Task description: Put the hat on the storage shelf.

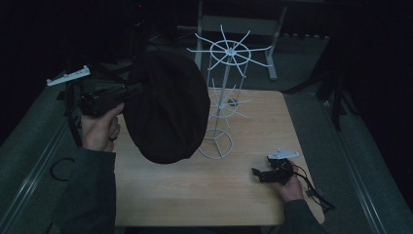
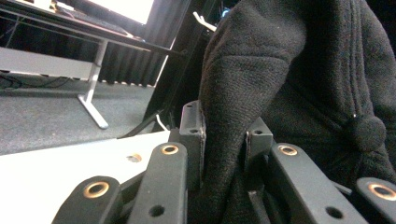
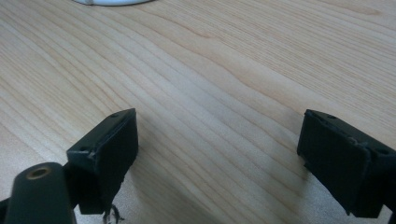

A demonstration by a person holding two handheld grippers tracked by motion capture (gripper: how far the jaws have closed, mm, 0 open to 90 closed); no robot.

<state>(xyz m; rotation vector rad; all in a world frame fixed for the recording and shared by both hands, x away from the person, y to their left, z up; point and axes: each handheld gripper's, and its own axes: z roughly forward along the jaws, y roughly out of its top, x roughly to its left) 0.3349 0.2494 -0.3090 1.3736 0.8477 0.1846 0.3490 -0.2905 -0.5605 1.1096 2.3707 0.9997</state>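
Nearest me, my right tool (image 1: 258, 171) rests low on the pale wooden desk (image 1: 195, 185), its jaws spread wide over bare wood grain with nothing between them. Further up on my left, my left tool (image 2: 224, 140) is pinching a fold of the black knitted wool cap (image 1: 165, 107), which hangs raised above the desk. Just beyond the cap stands the white wire hanging rack (image 1: 224, 87), upright on its ring base.

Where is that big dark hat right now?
The dark fabric hat hangs above the wooden table's left side, pinched in the left gripper, just left of the white wire rack.
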